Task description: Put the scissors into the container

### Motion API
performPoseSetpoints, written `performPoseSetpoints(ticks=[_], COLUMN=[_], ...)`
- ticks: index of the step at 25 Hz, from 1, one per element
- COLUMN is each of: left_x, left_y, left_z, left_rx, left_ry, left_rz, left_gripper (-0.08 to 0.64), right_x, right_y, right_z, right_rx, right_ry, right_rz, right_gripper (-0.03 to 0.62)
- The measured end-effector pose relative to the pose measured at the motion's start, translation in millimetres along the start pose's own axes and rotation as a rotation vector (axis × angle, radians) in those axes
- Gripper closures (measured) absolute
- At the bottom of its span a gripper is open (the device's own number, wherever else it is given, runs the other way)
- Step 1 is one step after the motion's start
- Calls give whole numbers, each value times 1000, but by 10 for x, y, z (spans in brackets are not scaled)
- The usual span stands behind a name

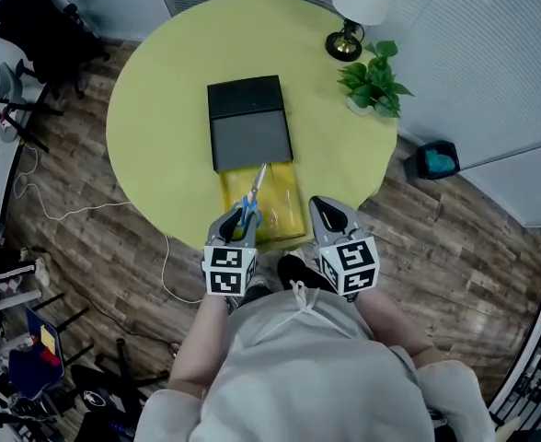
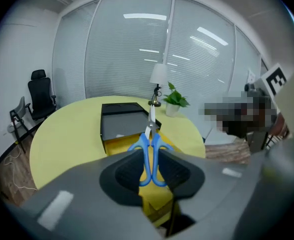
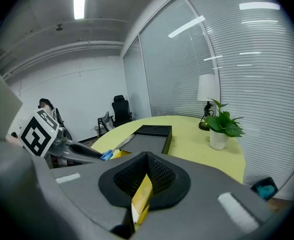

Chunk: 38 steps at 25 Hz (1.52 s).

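Observation:
Blue-handled scissors (image 1: pixel 250 201) hang over a yellow tray (image 1: pixel 284 212) that sticks out from a dark grey box (image 1: pixel 248 122) on the round yellow table (image 1: pixel 160 109). My left gripper (image 1: pixel 238 221) is shut on the scissors' handles (image 2: pixel 149 156), and the blades point toward the box (image 2: pixel 118 121). At the tray's front right corner my right gripper (image 1: pixel 326 215) is shut on a thin yellow edge of the tray (image 3: pixel 142 194). The right gripper view also shows the scissors (image 3: pixel 108 153) to the left.
A lamp (image 1: pixel 358 12) and a potted plant (image 1: pixel 372 81) stand at the table's far right. A teal bin (image 1: pixel 433 161) sits on the wooden floor to the right. Chairs (image 1: pixel 31 26) and cables (image 1: pixel 77 212) are on the left.

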State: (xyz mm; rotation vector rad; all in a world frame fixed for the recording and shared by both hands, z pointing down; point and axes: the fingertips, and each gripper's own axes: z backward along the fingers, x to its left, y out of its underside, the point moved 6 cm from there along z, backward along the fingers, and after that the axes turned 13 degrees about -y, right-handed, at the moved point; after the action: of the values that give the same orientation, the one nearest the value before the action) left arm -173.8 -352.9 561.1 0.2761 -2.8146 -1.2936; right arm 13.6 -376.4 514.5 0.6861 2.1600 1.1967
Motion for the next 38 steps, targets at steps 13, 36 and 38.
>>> performPoseSetpoints(ticks=[13,36,38], left_x=[-225,-398,-401], left_y=[264,439,440], left_z=[-649,-1047,-1042], left_rx=[293,519,515], left_ry=[1,54,58], left_rz=[-128,-333,-333], left_gripper=[465,462,462], right_x=[-394,-652,-647], right_y=[94,102,101], right_z=[-148,-198,-196], right_rx=[22,42,43], right_ry=[-19,-2,-2], right_rz=[-49,-69,-66], right_gripper=[592,592,592])
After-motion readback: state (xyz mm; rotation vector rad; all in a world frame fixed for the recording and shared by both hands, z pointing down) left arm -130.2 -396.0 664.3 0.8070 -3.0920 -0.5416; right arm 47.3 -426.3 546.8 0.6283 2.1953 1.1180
